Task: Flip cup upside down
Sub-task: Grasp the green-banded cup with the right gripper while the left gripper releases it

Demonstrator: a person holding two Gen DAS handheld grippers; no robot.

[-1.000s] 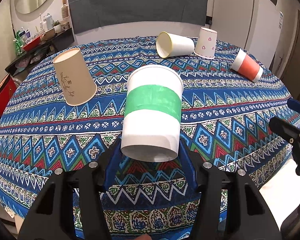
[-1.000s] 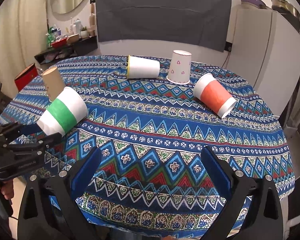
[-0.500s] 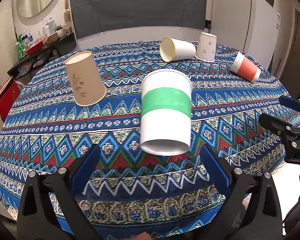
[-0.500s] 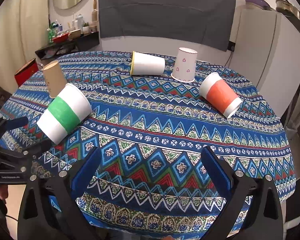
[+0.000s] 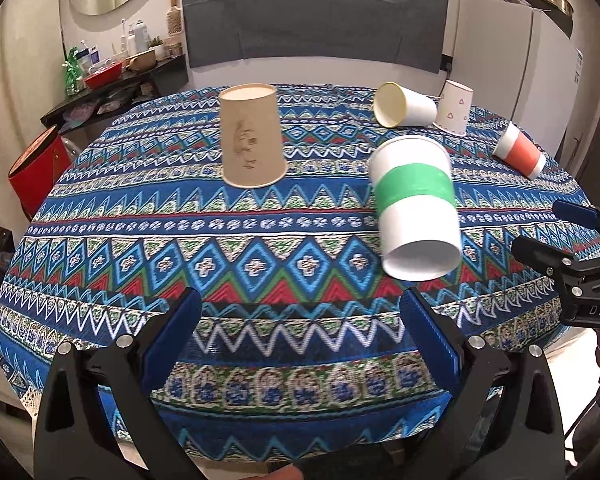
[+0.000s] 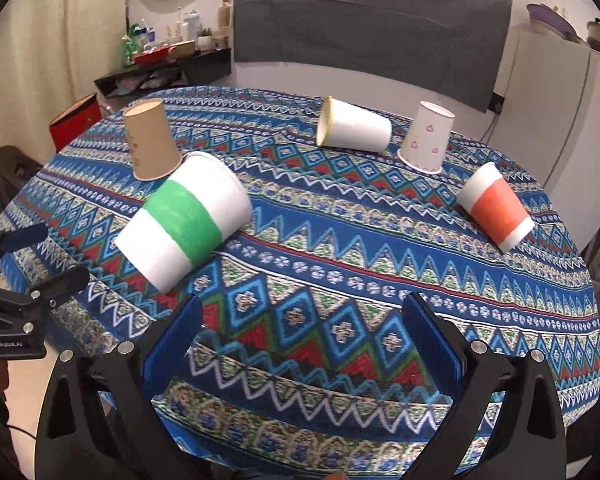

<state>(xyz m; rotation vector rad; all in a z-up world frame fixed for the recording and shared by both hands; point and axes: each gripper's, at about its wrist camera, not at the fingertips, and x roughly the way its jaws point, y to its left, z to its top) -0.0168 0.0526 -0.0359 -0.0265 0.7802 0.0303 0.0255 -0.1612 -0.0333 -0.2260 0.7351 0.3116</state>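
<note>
A white paper cup with a green band [image 5: 416, 208] lies on its side on the patterned tablecloth [image 5: 180, 240], base toward the near edge. It also shows in the right wrist view [image 6: 184, 220]. My left gripper [image 5: 300, 344] is open and empty, back at the table's near edge, left of the cup. My right gripper [image 6: 300, 344] is open and empty, near the front edge, right of the cup. The right gripper shows at the right of the left wrist view [image 5: 572, 248]; the left gripper shows at the left of the right wrist view [image 6: 28, 268].
A brown cup [image 5: 252, 140] stands upside down behind the green-banded cup. A white cup with a yellow rim [image 5: 404, 110] and an orange-banded cup [image 5: 520, 156] lie on their sides. A white cup with hearts [image 5: 454, 108] stands upside down. A red bin [image 5: 36, 172] stands left of the table.
My left gripper opened, let go of the green-banded cup and pulled back and left. The cup now lies free on the cloth. The right gripper moved a little closer.
</note>
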